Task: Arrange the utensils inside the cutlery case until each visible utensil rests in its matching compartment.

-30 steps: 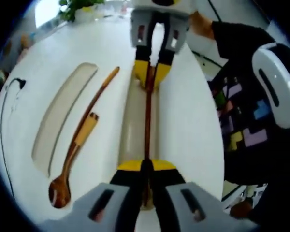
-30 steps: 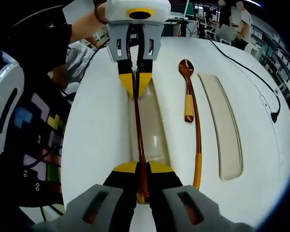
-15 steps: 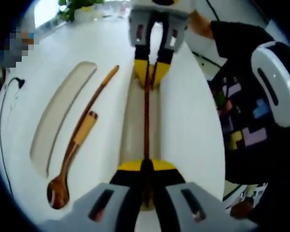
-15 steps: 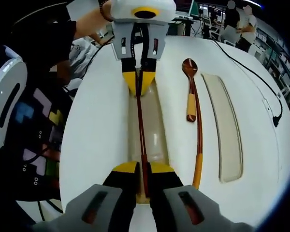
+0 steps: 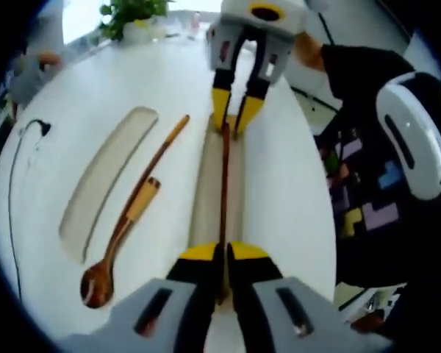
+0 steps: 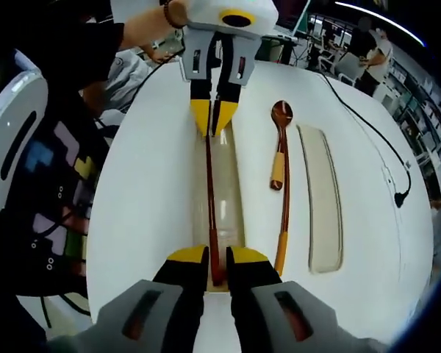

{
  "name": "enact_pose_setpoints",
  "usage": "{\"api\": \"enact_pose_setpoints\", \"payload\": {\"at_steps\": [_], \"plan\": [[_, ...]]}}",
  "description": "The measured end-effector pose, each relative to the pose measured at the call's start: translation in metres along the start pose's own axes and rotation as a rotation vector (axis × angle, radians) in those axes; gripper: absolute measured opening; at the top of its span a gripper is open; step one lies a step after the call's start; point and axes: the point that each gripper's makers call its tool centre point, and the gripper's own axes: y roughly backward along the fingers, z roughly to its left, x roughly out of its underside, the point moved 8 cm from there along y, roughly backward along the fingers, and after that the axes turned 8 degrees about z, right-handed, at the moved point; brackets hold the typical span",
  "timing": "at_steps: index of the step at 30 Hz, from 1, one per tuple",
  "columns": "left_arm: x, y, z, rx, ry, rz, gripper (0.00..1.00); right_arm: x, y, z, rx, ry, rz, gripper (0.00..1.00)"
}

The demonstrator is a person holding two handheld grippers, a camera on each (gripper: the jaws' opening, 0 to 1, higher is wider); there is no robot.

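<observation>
A dark brown chopstick [image 5: 223, 184] [image 6: 210, 198] lies lengthwise in the long middle compartment [image 5: 206, 191] [image 6: 231, 198]. My left gripper [image 5: 224, 257] [image 6: 212, 129] is shut on one end of it. At the other end my right gripper [image 6: 217, 261] [image 5: 235, 125] stands open, its jaws either side of the tip without pinching it. Beside this compartment, on the white surface, lie a brown wooden spoon [image 5: 121, 232] [image 6: 279, 140] with a yellow handle end and a second chopstick [image 5: 162, 151] [image 6: 284, 220] with an orange end. Beyond them is a beige compartment [image 5: 106, 180] [image 6: 320, 198] holding nothing.
The white table [image 5: 294, 184] is narrow, with edges close on both long sides. A black cable [image 5: 15, 162] [image 6: 367, 125] trails along the far side. A potted plant [image 5: 132, 11] stands at one end. The person's dark patterned clothing [image 5: 367, 169] [image 6: 44, 169] borders the near side.
Both cameras have drawn up and back from the table. The right gripper's jaws have parted around the chopstick's end. The spoon and second chopstick have not moved.
</observation>
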Motion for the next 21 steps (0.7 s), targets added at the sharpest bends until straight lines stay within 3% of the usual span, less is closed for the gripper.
{"api": "enact_pose_setpoints", "payload": {"at_steps": [4, 15, 18, 21], "plan": [[-0.004, 0.009, 0.005, -0.07, -0.018, -0.017, 0.04, -0.001, 0.005, -0.004, 0.028, -0.006, -0.02, 0.1], [-0.025, 0.015, 0.021, -0.145, -0.07, -0.025, 0.04, -0.007, 0.019, -0.008, 0.099, -0.013, -0.073, 0.11], [-0.036, 0.022, 0.026, -0.251, -0.145, -0.047, 0.05, -0.007, 0.022, -0.012, 0.123, -0.014, -0.081, 0.12], [-0.045, 0.023, 0.026, -0.276, -0.176, -0.053, 0.05, -0.006, 0.024, -0.019, 0.143, -0.023, -0.085, 0.12]]}}
